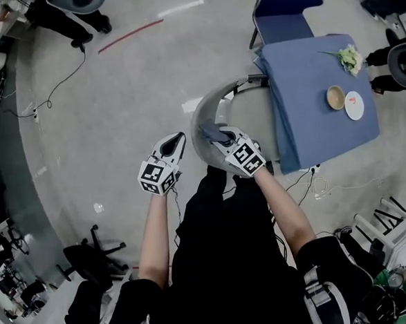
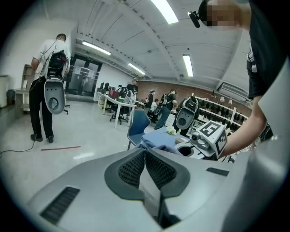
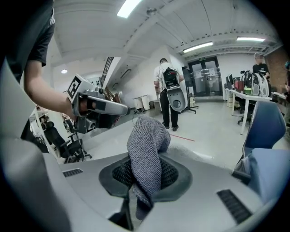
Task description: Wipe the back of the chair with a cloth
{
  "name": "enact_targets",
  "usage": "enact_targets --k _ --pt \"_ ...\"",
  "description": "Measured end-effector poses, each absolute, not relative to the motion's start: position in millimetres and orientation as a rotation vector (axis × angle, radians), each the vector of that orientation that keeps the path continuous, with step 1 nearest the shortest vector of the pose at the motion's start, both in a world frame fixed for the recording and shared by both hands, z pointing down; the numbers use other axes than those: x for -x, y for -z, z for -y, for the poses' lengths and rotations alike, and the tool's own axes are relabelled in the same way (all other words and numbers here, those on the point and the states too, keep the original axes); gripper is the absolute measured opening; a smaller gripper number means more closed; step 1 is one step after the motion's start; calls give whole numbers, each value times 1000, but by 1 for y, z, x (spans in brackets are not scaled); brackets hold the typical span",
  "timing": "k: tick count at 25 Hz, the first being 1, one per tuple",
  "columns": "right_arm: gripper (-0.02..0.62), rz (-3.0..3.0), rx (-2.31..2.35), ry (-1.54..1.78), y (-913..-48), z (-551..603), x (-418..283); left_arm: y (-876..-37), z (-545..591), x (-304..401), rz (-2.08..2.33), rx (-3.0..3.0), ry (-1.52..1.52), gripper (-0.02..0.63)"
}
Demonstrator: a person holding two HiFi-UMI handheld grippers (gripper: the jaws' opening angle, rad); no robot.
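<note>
The chair back [image 1: 205, 117] is a curved pale grey shell just ahead of me in the head view. My right gripper [image 1: 219, 137] is shut on a grey-blue knitted cloth [image 1: 213, 131], which lies at the shell's near rim. In the right gripper view the cloth [image 3: 145, 142] stands up bunched between the jaws of that gripper [image 3: 145, 164] and hides the fingertips. My left gripper [image 1: 176, 143] hangs left of the chair back, apart from it. Its jaws [image 2: 145, 153] are shut with nothing between them. Each gripper view shows the other gripper off to one side.
A table under a blue cover [image 1: 311, 126] stands right behind the chair back, with a bowl [image 1: 335, 97], a plate [image 1: 354, 105] and flowers [image 1: 349, 57] on it. A blue chair [image 1: 286, 10] is beyond. A black office chair [image 1: 92, 259] sits lower left. A person [image 3: 168, 93] stands farther off.
</note>
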State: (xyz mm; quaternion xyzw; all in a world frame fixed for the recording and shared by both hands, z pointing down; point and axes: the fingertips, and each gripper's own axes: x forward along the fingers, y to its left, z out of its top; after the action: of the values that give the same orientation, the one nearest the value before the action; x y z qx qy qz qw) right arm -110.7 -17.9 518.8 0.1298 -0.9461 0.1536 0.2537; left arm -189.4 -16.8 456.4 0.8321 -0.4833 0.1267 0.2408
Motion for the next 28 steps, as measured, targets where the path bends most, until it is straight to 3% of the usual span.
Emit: enact_targets --k 28 --pt "89 2536 -508 -640 -641 96 134 -558 89 173 1152 -2358 -387 31"
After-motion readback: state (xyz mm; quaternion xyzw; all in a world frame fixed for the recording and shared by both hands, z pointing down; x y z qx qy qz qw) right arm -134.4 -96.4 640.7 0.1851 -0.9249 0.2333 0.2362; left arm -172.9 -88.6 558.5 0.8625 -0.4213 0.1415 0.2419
